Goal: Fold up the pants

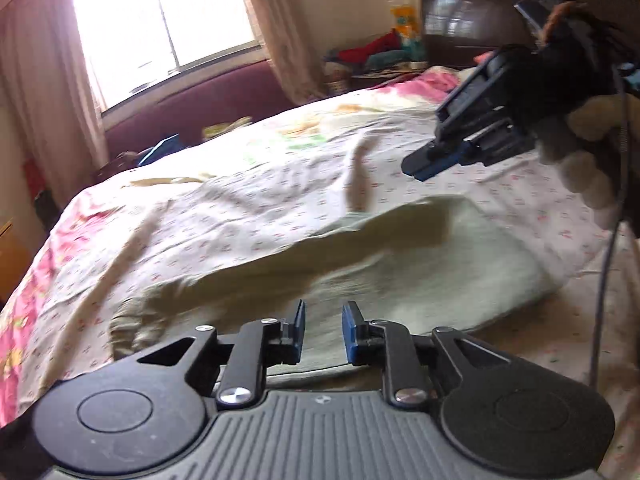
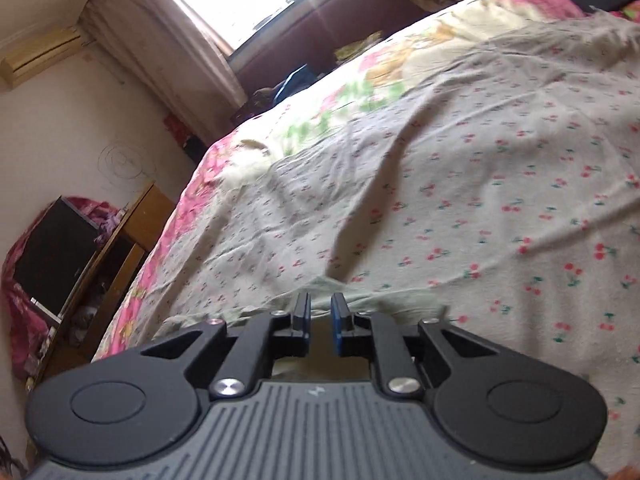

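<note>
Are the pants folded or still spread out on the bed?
Folded, apparently: the pants lie as a compact, layered pale-green slab on the bedsheet. Blur hides how neatly.

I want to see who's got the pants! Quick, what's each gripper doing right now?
Left gripper: open, nothing between its fingers; pants lie below on the bed.
Right gripper: open a little, holding nothing.

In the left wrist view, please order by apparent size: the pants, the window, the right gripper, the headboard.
1. Pants, the widest spread.
2. Window.
3. Headboard and right gripper: these look alike. The gripper is nearer the camera, so I leave them unranked.
</note>
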